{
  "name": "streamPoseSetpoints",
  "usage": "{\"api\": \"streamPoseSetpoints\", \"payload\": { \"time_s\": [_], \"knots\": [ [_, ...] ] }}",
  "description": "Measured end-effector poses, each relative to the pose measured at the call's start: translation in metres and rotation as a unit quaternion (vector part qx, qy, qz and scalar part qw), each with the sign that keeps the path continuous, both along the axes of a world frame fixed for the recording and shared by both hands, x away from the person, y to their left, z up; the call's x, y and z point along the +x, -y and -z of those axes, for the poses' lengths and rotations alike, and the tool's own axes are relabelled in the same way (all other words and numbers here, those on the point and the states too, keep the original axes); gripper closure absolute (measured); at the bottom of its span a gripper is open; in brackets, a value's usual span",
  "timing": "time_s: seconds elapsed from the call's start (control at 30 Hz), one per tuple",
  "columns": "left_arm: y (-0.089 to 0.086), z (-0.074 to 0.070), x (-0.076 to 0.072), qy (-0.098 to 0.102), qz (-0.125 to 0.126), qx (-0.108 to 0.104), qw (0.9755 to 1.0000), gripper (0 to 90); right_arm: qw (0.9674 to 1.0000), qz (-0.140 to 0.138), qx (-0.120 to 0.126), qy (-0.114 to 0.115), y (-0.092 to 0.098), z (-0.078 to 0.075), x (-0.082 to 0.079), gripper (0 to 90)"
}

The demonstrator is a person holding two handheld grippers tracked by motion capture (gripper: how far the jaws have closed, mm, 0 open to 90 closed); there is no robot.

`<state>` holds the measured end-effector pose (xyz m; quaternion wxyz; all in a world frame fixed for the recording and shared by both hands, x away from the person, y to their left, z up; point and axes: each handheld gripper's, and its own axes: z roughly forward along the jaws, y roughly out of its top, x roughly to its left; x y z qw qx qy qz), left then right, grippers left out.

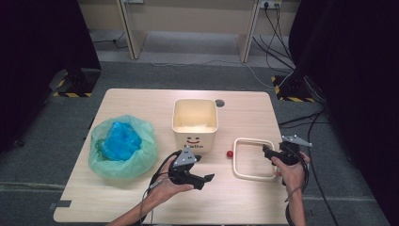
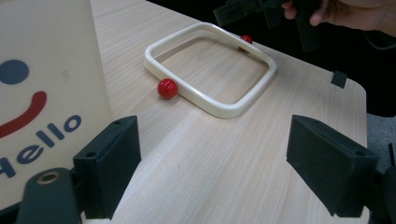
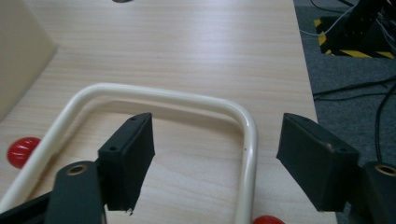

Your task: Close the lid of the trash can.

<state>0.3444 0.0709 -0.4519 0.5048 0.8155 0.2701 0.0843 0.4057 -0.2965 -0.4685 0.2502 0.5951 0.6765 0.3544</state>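
A cream square frame (image 1: 254, 159) lies flat on the table right of the cream bin (image 1: 195, 122), which bears a smiley and "hello". One red ball (image 1: 229, 154) rests against the frame's left rail. My right gripper (image 1: 268, 153) hovers over the frame's right side. In the right gripper view it (image 3: 217, 128) is open, its jaws straddling the frame's right rail (image 3: 247, 140) without touching it. Another red ball (image 3: 268, 219) sits just outside that rail. My left gripper (image 1: 203, 168) is in front of the bin, open and empty (image 2: 212, 135), facing the frame (image 2: 210, 70) and ball (image 2: 167, 88).
A green bag (image 1: 122, 146) holding something blue sits at the table's left. A dark round insert (image 1: 219, 103) is set in the tabletop behind the bin. Bare wood (image 1: 235, 197) stretches along the front edge. Cables and stand bases lie on the floor to the right.
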Motion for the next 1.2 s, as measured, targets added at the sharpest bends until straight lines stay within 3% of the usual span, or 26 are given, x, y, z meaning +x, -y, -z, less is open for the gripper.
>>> {"api": "streamPoseSetpoints", "payload": {
  "time_s": [0.27,0.4,0.77,0.97,1.1,1.2],
  "knots": [
    [0.0,0.007,-0.001,-0.003,0.003,0.009,1.0,17.1,0.9996,0.018,-0.004,-0.022,0.009,0.01,0.001,46.4],
    [-0.004,0.016,-0.003,-0.002,0.002,0.023,0.9997,17.0,0.9988,0.024,-0.022,-0.036,0.01,0.016,0.003,52.8],
    [-0.008,0.035,-0.006,-0.007,0.001,0.048,0.9988,17.0,0.9968,0.035,-0.044,-0.056,0.008,0.027,0.009,60.8],
    [-0.005,0.05,-0.01,-0.011,0.011,0.074,0.9971,17.0,0.9956,0.036,-0.055,-0.067,0.006,0.033,0.012,62.8],
    [-0.006,0.058,-0.011,-0.013,0.012,0.086,0.9961,17.0,0.9959,0.041,-0.051,-0.063,0.006,0.034,0.013,61.9],
    [-0.008,0.06,-0.01,-0.011,0.006,0.092,0.9957,17.0,0.9963,0.035,-0.049,-0.062,0.006,0.034,0.013,67.0]
  ]
}}
